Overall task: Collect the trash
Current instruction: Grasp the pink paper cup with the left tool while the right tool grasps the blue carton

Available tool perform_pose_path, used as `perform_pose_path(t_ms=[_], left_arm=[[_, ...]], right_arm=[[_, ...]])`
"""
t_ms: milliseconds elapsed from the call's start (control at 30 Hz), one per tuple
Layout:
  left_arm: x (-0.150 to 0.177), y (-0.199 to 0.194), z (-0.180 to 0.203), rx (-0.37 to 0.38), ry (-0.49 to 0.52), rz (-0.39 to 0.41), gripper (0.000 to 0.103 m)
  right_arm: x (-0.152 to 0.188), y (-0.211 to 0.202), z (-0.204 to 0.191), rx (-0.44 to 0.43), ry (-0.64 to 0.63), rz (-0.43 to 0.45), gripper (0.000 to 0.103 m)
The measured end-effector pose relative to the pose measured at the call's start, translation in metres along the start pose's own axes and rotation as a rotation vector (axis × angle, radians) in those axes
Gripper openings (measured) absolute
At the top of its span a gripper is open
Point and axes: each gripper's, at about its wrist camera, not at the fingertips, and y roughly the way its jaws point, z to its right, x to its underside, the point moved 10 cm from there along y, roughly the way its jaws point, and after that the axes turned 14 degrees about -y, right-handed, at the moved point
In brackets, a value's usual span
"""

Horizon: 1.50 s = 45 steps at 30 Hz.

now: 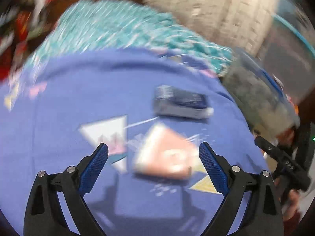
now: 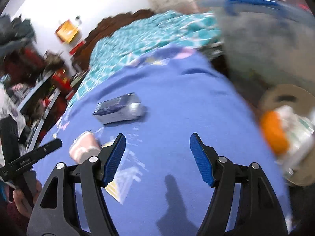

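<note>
A pink-and-white wrapper (image 1: pixel 167 155) lies on the blue bedsheet (image 1: pixel 69 90), just ahead of my open left gripper (image 1: pixel 153 153) and between its fingers. A dark blue and grey box (image 1: pixel 181 103) lies farther back, a little right. In the right wrist view the box (image 2: pixel 120 108) sits ahead and left of my open, empty right gripper (image 2: pixel 157 149), and the pink wrapper (image 2: pixel 82 147) lies left of its left finger. Both views are motion-blurred.
A clear bin with a blue rim (image 2: pixel 265 29) stands off the bed's right side, also in the left wrist view (image 1: pixel 261 90). A round container with orange and white trash (image 2: pixel 289 133) is at right. A teal patterned blanket (image 1: pixel 118 29) covers the far bed. Clutter sits at left (image 2: pixel 29 82).
</note>
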Motion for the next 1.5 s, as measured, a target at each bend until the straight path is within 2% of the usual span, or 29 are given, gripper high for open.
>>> perform_pose_path(t_ms=[133, 267, 300, 367, 467, 533, 567, 600, 700, 733, 767, 800, 867, 1033, 1133, 1233, 1367, 1433, 1500], left_arm=[[0.015, 0.005, -0.025, 0.081, -0.117, -0.099, 0.088], [0.041, 0.013, -0.029, 0.165, -0.204, -0.205, 0.084], [0.044, 0.012, -0.026, 0.170, -0.203, -0.195, 0.084], [0.048, 0.016, -0.015, 0.192, -0.186, -0.212, 0.084], [0.041, 0.025, -0.009, 0.226, -0.232, -0.231, 0.085], [0.032, 0.035, -0.007, 0.233, -0.245, -0.218, 0.083], [0.029, 0.038, -0.007, 0.228, -0.249, -0.208, 0.073], [0.028, 0.042, -0.007, 0.220, -0.244, -0.202, 0.056], [0.032, 0.043, -0.011, 0.219, -0.249, -0.210, 0.037], [0.036, 0.041, -0.013, 0.217, -0.256, -0.220, 0.034], [0.039, 0.037, -0.014, 0.237, -0.263, -0.229, 0.024], [0.044, 0.030, -0.014, 0.260, -0.267, -0.243, 0.022], [0.050, 0.013, -0.019, 0.257, -0.242, -0.231, 0.022], [0.082, -0.034, -0.046, 0.226, -0.164, -0.213, 0.021], [0.100, -0.062, -0.069, 0.216, -0.148, -0.208, 0.022], [0.100, -0.082, -0.092, 0.172, -0.152, -0.148, 0.025], [0.089, -0.113, -0.124, 0.146, -0.224, -0.047, 0.058], [0.089, -0.131, -0.139, 0.127, -0.238, 0.003, 0.062], [0.092, -0.141, -0.148, 0.124, -0.252, 0.015, 0.065]], right_arm=[[-0.040, 0.050, -0.033, -0.010, -0.076, -0.011, 0.084], [-0.088, 0.115, -0.043, -0.003, -0.079, -0.075, 0.084], [-0.094, 0.129, -0.045, -0.019, -0.064, -0.098, 0.083], [-0.099, 0.159, -0.048, -0.061, -0.030, -0.168, 0.082], [-0.085, 0.187, -0.053, -0.092, -0.023, -0.274, 0.073], [-0.077, 0.183, -0.057, -0.135, 0.004, -0.272, 0.073], [-0.070, 0.177, -0.063, -0.168, 0.005, -0.284, 0.070], [-0.063, 0.172, -0.067, -0.195, 0.009, -0.296, 0.068], [-0.040, 0.143, -0.086, -0.269, 0.020, -0.293, 0.067], [-0.030, 0.131, -0.096, -0.315, 0.034, -0.301, 0.067], [-0.018, 0.122, -0.104, -0.355, 0.052, -0.322, 0.067], [-0.007, 0.115, -0.109, -0.361, 0.057, -0.340, 0.068], [0.018, 0.097, -0.120, -0.345, 0.043, -0.336, 0.068], [0.080, 0.040, -0.161, -0.394, 0.081, -0.293, 0.064], [0.114, 0.012, -0.185, -0.367, 0.065, -0.262, 0.063], [0.150, -0.015, -0.222, -0.325, 0.029, -0.228, 0.064], [0.170, -0.043, -0.242, -0.251, -0.040, -0.162, 0.071], [0.171, -0.055, -0.241, -0.201, -0.076, -0.118, 0.076], [0.173, -0.067, -0.237, -0.167, -0.082, -0.075, 0.077]])
